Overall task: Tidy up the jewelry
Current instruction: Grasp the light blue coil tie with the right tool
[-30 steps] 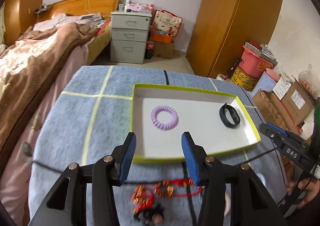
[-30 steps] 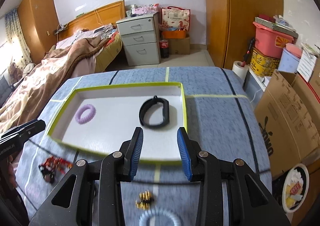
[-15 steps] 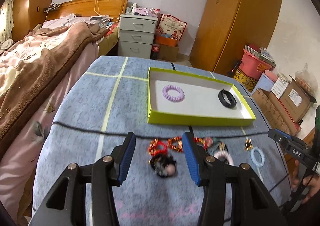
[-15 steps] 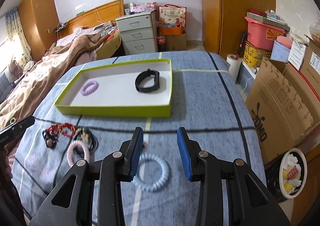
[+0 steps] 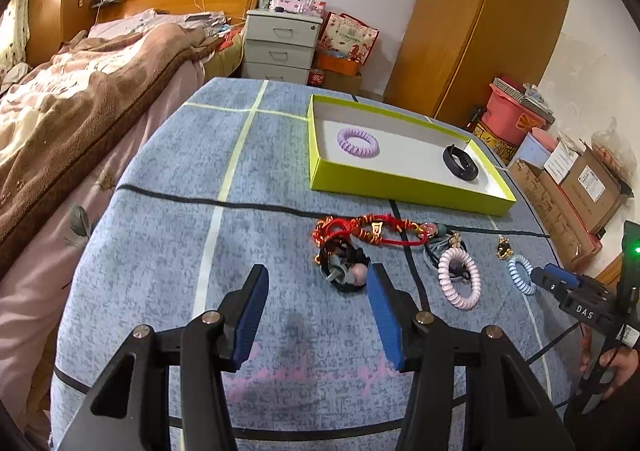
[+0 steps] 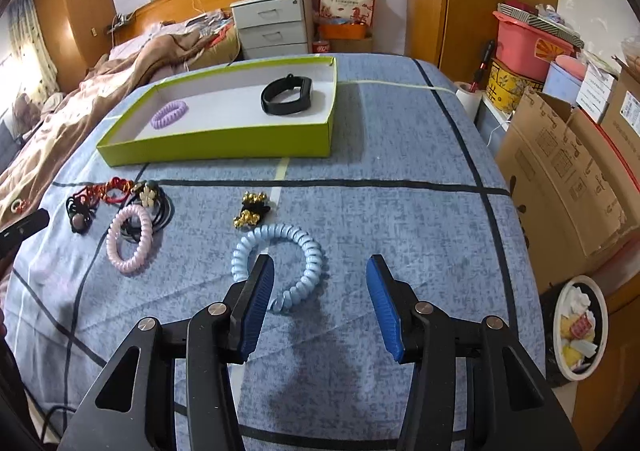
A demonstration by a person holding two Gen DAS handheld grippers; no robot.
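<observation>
Blue-grey cloth with black and pale lines covers the bench, and the jewelry lies scattered across it. The right tongs stand wide apart, their jaws having just been opening, with nothing pressed between them. A pale blue spiral coil bracelet lies flat on the cloth just ahead of them, its near arc reaching in beside the left blue pad. A small black-and-gold beaded clip sits just beyond the coil.

The left tongs are also spread, their jaws having just been opening, and empty. A black hair tie with a pink bead lies just ahead, close to the right pad. A red braided cord bracelet lies beyond it, and a pink spiral coil bracelet is off to the right.

Farther back stands a shallow lime-green cardboard tray holding a purple spiral coil and a black wristband, well apart from both tongs.
</observation>
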